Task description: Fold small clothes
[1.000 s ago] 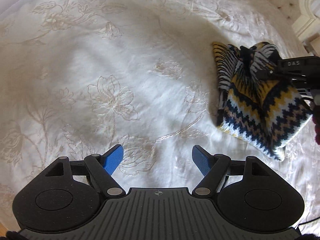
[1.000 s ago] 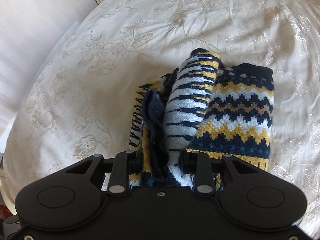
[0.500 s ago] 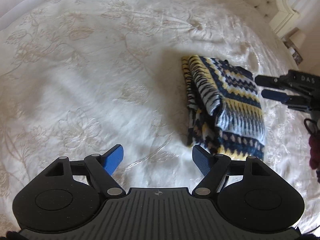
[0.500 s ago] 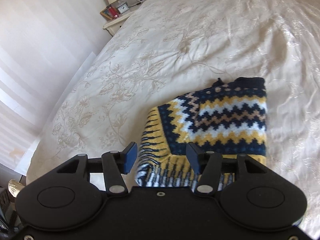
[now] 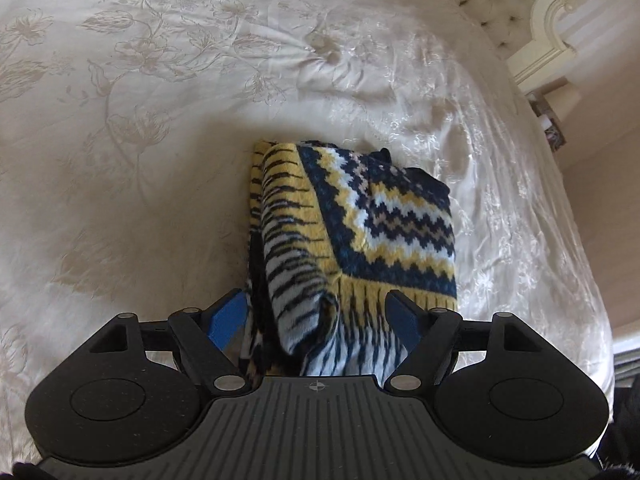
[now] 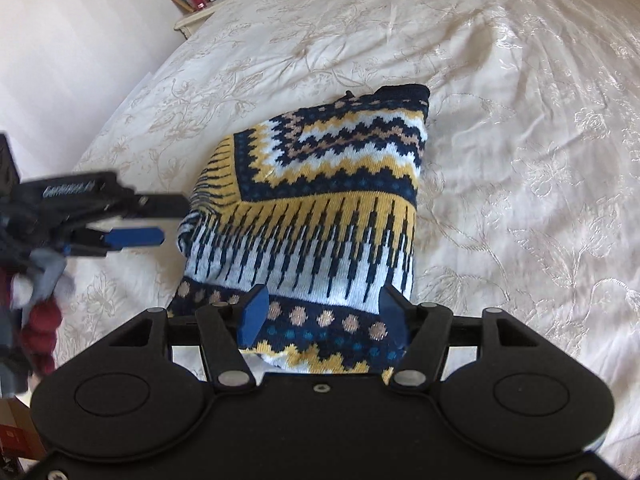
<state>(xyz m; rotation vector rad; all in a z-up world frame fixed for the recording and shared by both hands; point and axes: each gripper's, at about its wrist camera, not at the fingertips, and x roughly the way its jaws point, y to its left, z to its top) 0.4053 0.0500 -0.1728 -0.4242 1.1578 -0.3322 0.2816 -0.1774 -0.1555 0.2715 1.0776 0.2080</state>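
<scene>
A small knitted sweater point(image 5: 360, 232) in navy, yellow and white zigzags lies folded on the bed, also seen in the right wrist view as the sweater point(image 6: 320, 200). My left gripper point(image 5: 316, 316) is open, and the sweater's striped near edge bulges up between its blue pads without being pressed. From the right wrist view the left gripper point(image 6: 160, 220) sits at the sweater's left side. My right gripper point(image 6: 323, 314) hovers over the sweater's near hem. Its jaws are opening, with knit showing between them and neither pad pressing on it.
A cream embroidered bedspread point(image 6: 520, 160) covers the bed. A tufted headboard point(image 5: 500, 8) stands at the top right of the left wrist view. A nightstand point(image 6: 200, 4) with a clock and lamp is far left. A dark red sleeve point(image 6: 40, 320) shows at the left edge.
The right gripper let go of the bunched sweater and drew back; the sweater now lies folded flat. The left gripper swung across the bed up to the sweater's edge.
</scene>
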